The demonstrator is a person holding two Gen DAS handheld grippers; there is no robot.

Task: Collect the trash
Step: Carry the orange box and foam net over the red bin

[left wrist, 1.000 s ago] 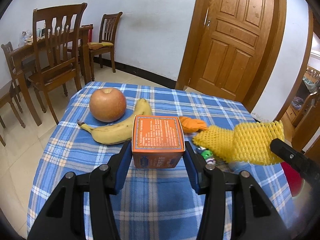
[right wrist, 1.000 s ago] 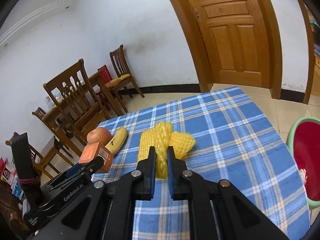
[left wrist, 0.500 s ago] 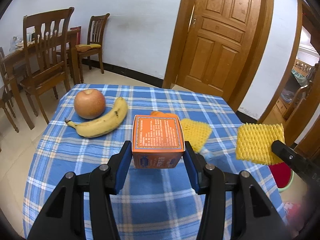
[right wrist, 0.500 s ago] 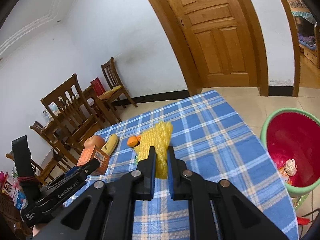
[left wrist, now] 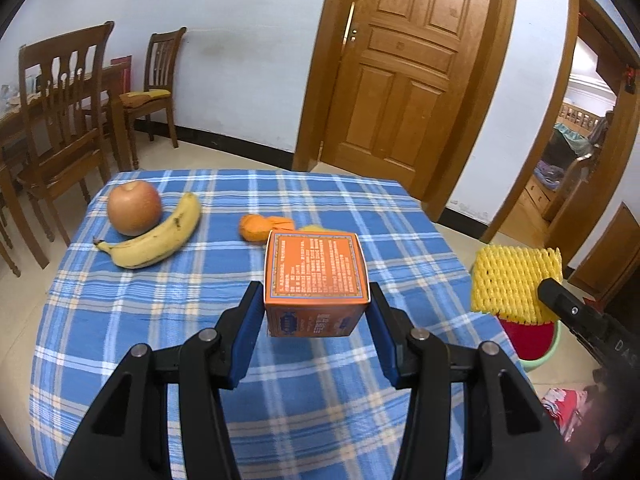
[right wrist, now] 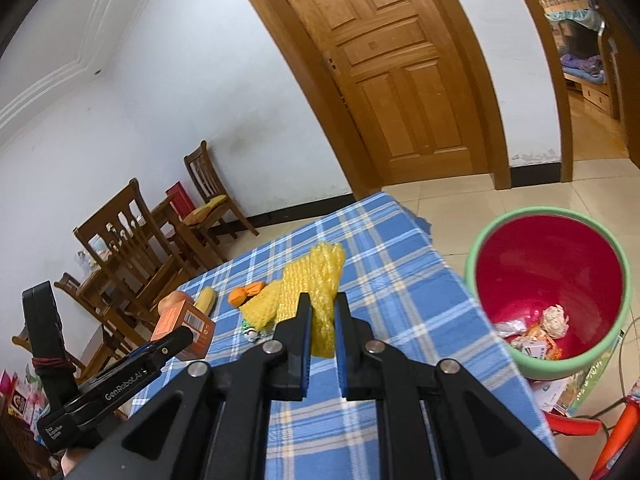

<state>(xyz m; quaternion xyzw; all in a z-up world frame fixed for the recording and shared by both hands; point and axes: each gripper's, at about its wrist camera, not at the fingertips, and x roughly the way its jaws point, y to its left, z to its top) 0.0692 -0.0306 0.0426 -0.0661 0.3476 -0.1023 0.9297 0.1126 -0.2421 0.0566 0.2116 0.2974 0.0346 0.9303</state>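
Midway: my left gripper (left wrist: 316,316) clamps the orange box (left wrist: 316,280), my right gripper (right wrist: 321,320) pinches yellow foam net (right wrist: 320,292), neither binned (bin (right wrist: 476,256) right of frame), orange wrapper (right wrist: 245,294) and second net (right wrist: 262,307) left.

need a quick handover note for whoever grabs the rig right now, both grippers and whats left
Left gripper: shut on the orange box, lifted above the table.
Right gripper: shut on a yellow foam net, near the red bin beside the table.
Done: some trash already lies in the bin.
Left: drop both items in, then fetch the second foam net, orange peel and small scraps. Apple and banana look like keepers.
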